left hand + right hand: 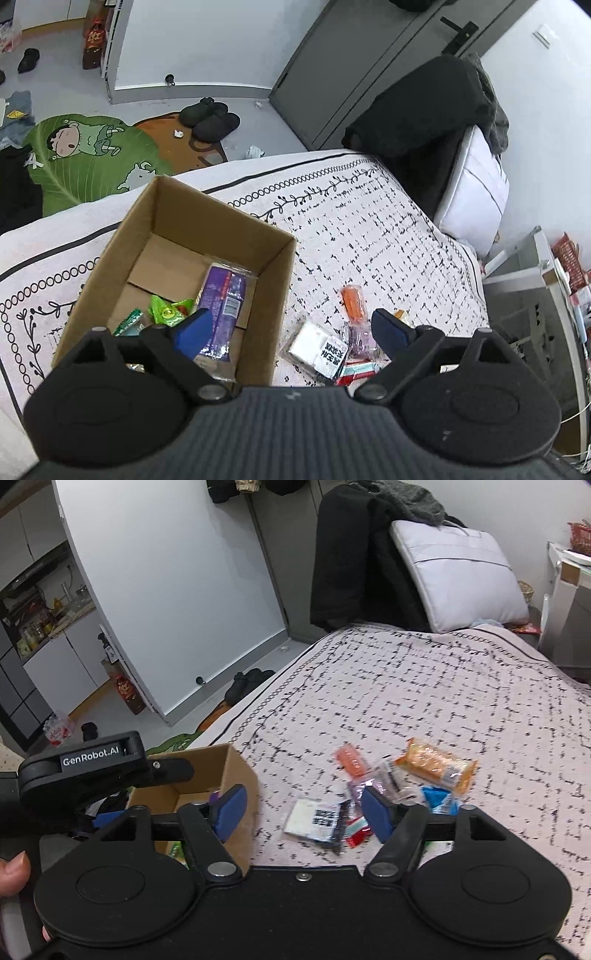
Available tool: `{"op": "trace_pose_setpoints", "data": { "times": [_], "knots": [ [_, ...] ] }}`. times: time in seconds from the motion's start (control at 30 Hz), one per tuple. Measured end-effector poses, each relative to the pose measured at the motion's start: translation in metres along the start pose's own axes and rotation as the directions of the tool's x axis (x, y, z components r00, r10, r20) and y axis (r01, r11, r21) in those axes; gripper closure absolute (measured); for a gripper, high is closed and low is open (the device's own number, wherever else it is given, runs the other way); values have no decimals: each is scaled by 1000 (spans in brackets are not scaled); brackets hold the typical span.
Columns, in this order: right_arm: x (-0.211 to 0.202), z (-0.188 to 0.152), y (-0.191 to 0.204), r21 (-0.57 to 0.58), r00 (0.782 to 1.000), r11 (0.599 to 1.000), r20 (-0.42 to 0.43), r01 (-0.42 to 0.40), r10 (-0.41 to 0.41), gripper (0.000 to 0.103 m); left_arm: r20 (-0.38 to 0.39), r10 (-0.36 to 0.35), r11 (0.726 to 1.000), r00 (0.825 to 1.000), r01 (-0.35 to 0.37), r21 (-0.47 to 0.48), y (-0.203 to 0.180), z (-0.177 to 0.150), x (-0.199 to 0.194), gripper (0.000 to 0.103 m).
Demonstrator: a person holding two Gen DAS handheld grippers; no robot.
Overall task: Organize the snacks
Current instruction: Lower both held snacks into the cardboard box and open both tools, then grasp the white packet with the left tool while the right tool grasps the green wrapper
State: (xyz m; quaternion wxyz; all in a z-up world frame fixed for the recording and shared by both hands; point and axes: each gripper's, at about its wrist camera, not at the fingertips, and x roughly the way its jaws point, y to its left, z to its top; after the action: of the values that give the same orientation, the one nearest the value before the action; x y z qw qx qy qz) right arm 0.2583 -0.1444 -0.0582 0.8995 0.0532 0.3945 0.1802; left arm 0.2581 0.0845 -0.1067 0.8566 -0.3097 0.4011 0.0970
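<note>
A cardboard box point(255, 295) stands open on the patterned bedspread point(369, 229). In it lie a purple packet point(223, 295), a green packet point(168, 310) and other wrappers. To its right lies a pile of snacks: a white packet with black print point(319, 347), an orange-red packet point(353, 301), a clear purple wrapper point(356, 338). My left gripper point(291, 330) is open and empty, above the box's right wall. My right gripper point(301, 808) is open and empty above the pile, where a white packet point(314, 818), an orange biscuit pack point(436, 766) and a blue packet point(437, 799) lie. The box point(225, 771) is to its left.
A dark coat on a chair point(424, 118) and a white cushion point(458, 576) stand at the bed's far end. A cartoon rug point(92, 155) and black slippers point(210, 118) lie on the floor beyond the bed. A white shelf unit point(546, 295) stands to the right.
</note>
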Motion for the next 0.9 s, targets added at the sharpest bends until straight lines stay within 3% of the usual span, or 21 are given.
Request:
{"op": "trace_pose_setpoints", "data": {
  "times": [0.07, 0.23, 0.9],
  "knots": [
    [-2, -1, -6, -10, 1000, 1000, 13, 23, -23, 17, -2, 2, 1000, 1000, -2, 20, -6, -3, 2, 11],
    [-3, -2, -25, -7, 999, 999, 17, 48, -48, 10, -2, -5, 997, 1000, 5, 78, -23, -12, 7, 11],
    [30, -18, -109, 125, 999, 991, -4, 48, -48, 10, 19, 2, 978, 1000, -6, 207, -67, -39, 33, 11]
  ]
}}
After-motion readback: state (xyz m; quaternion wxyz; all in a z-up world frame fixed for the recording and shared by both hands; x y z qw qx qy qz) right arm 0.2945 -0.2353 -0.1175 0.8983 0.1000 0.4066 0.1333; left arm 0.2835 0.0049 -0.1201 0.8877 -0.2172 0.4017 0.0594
